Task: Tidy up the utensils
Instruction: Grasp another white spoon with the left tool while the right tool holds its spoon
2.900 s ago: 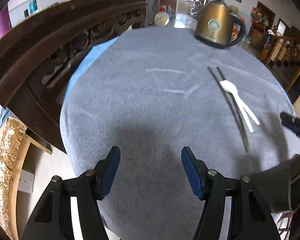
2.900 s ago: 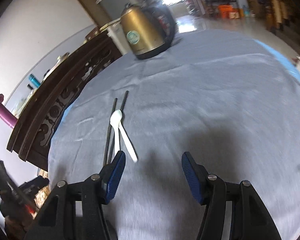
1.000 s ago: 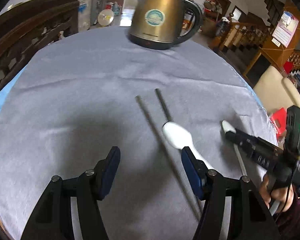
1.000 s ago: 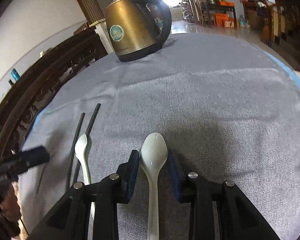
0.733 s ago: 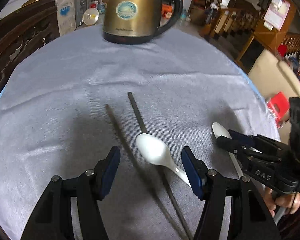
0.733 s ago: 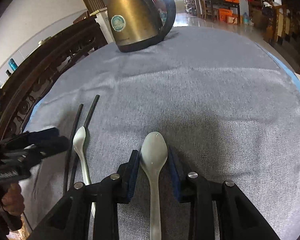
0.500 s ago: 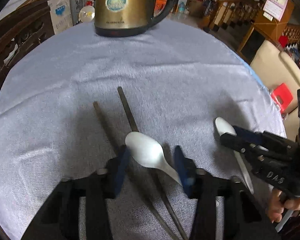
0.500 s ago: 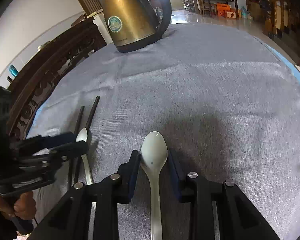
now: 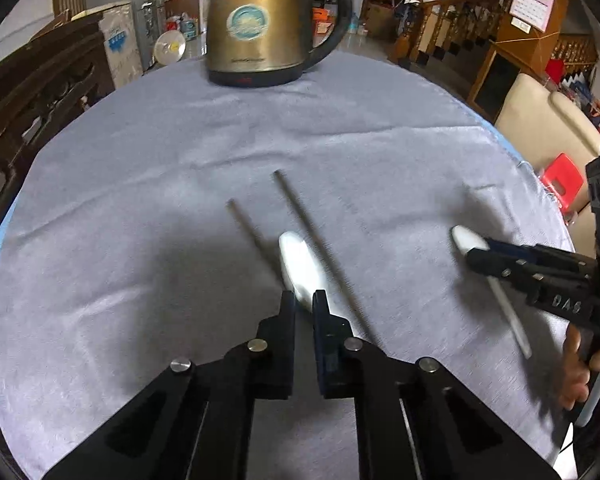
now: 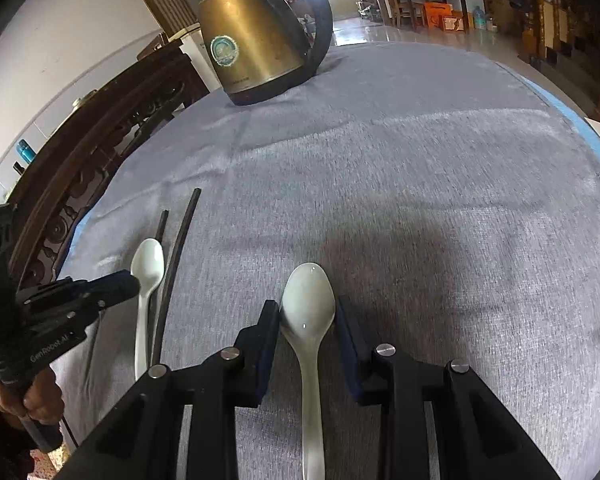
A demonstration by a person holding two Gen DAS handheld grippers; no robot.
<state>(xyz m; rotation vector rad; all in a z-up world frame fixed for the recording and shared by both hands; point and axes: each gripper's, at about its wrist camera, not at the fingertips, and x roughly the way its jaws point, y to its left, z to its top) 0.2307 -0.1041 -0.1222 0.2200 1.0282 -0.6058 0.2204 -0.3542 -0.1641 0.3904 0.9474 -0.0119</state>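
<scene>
Two white spoons and two dark chopsticks are on a grey tablecloth. My left gripper (image 9: 304,300) is shut on the neck of one white spoon (image 9: 298,266), which lies between the chopsticks (image 9: 316,248). The same spoon (image 10: 146,280) and the chopsticks (image 10: 172,268) show in the right wrist view, with the left gripper (image 10: 128,284) at the spoon's neck. My right gripper (image 10: 307,312) is shut on the second white spoon (image 10: 308,308), bowl pointing forward; this spoon (image 9: 466,239) and gripper (image 9: 476,250) show at the right of the left wrist view.
A brass electric kettle (image 9: 260,28) (image 10: 252,52) stands at the far side of the round table (image 9: 140,160). A carved dark wooden chair back (image 10: 92,152) is along the left edge. A beige chair (image 9: 548,120) is to the right.
My left gripper has closed from open onto the spoon between the chopsticks. My right gripper still holds the other spoon, nearly unmoved.
</scene>
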